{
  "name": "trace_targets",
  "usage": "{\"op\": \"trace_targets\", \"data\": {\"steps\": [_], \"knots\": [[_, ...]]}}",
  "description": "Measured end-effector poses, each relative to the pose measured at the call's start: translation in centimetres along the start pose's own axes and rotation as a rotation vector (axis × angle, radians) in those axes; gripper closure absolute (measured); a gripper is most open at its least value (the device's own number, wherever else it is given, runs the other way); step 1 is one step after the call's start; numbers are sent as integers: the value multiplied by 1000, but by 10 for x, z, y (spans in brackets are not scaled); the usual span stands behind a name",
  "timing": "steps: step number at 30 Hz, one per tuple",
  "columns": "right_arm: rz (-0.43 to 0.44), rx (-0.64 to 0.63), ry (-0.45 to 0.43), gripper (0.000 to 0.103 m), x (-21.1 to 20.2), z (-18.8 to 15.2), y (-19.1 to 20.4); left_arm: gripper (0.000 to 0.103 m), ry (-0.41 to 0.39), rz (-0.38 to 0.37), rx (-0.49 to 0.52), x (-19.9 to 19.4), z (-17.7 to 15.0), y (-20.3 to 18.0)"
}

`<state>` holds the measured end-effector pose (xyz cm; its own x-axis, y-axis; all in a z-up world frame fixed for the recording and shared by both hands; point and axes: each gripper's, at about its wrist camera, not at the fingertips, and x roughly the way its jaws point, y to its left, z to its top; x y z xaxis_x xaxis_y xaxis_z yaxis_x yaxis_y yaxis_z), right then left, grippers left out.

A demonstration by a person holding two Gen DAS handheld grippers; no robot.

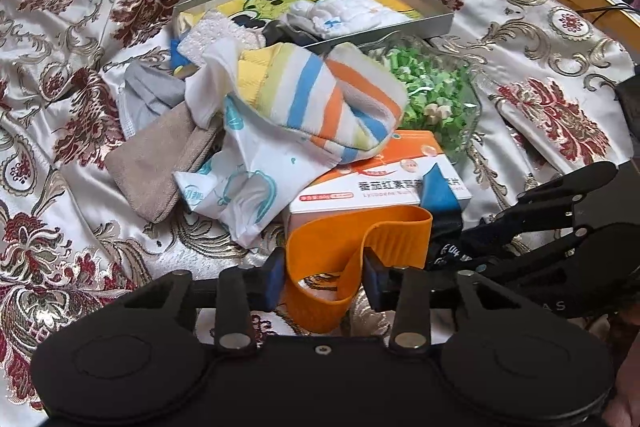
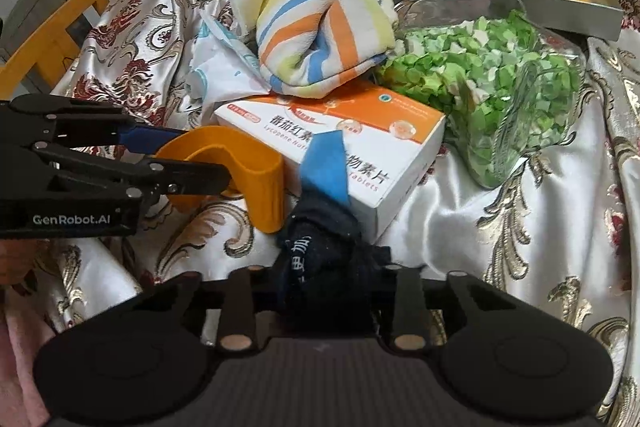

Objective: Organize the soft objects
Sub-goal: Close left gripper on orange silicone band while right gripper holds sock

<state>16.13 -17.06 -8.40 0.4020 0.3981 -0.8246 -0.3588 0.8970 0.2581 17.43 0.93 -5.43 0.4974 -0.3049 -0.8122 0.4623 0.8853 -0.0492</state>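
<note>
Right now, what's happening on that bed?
A person works two handheld grippers over a patterned bedspread strewn with soft items. The left gripper is closed on an orange band; the right gripper is closed on a dark sock with a blue toe. Both lie by a tablet box. A striped sock and the tray behind are untouched.

Bed covered by shiny cream brocade bedspread (image 1: 520, 39), dark red floral pattern, creased. Directly on it: grey tray (image 1: 436, 27) at far side; clear bag of green bits (image 2: 500, 99) just beside tray; orange-white box (image 2: 384, 163); beige cloth (image 1: 156, 163); grey cloth (image 1: 148, 95); printed white packet (image 1: 248, 183); orange band (image 1: 344, 239).
</note>
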Motion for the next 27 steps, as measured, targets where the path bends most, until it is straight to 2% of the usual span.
{"op": "trace_targets", "data": {"steps": [7, 12, 15, 21, 27], "knots": [[4, -7, 0, 81, -1, -2, 2, 69, -12, -10, 91, -3, -4, -18], [8, 1, -2, 86, -5, -3, 3, 69, -8, 4, 144, -4, -7, -26], [9, 4, -7, 88, -11, -4, 4, 70, -15, 3, 154, -4, -8, -27], [9, -4, -37, 91, -21, -6, 7, 83, -31, -15, 156, -7, -9, -28], [4, 54, -77, 91, -31, -5, -4, 86, -67, -33, 132, -14, -8, -30]]}}
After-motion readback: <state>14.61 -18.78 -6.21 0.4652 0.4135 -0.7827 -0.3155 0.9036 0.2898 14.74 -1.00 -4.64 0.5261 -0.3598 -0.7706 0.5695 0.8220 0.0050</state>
